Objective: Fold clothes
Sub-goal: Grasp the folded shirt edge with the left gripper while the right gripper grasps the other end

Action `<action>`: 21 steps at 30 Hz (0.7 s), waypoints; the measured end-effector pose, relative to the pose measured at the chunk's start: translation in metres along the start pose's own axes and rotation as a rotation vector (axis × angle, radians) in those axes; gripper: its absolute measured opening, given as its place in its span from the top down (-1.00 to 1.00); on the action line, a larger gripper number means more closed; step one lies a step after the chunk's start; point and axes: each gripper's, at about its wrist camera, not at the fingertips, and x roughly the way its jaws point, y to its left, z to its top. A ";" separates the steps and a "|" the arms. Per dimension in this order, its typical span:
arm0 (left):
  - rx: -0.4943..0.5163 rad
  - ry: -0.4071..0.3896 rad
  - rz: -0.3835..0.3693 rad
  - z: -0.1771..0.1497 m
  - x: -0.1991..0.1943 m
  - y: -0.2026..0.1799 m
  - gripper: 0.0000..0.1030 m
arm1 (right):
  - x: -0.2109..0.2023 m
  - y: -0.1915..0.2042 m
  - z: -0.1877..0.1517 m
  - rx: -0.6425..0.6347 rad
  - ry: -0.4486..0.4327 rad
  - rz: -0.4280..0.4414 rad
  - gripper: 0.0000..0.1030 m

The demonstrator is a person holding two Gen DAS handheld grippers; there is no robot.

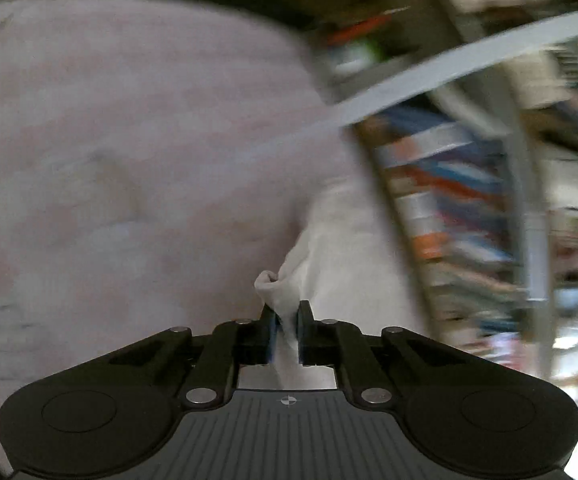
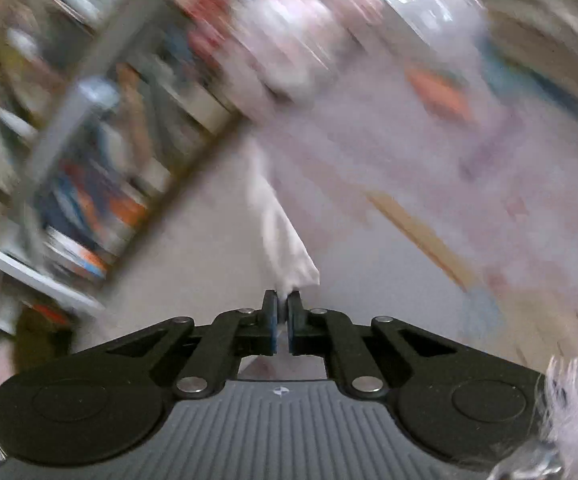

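A white cloth garment (image 1: 329, 256) is pinched at one bunched corner by my left gripper (image 1: 287, 312), which is shut on it; the fabric passes between the black fingers and a small fold sticks out past the tips. In the right wrist view a narrow strip of the same white cloth (image 2: 277, 220) runs away from my right gripper (image 2: 283, 300), whose jaws are shut on its pointed end. Both views are heavily blurred. A pale pinkish surface (image 1: 129, 140) lies under the cloth.
A shelf with colourful books or boxes (image 1: 441, 184) and grey metal rails (image 1: 469, 60) stands at the right in the left wrist view and at the left (image 2: 89, 184) in the right wrist view. Crumpled clear plastic (image 2: 569, 420) shows at the lower right.
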 end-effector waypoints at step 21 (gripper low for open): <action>0.078 0.047 0.019 -0.010 0.048 -0.015 0.82 | 0.027 -0.005 0.011 -0.185 -0.001 -0.117 0.92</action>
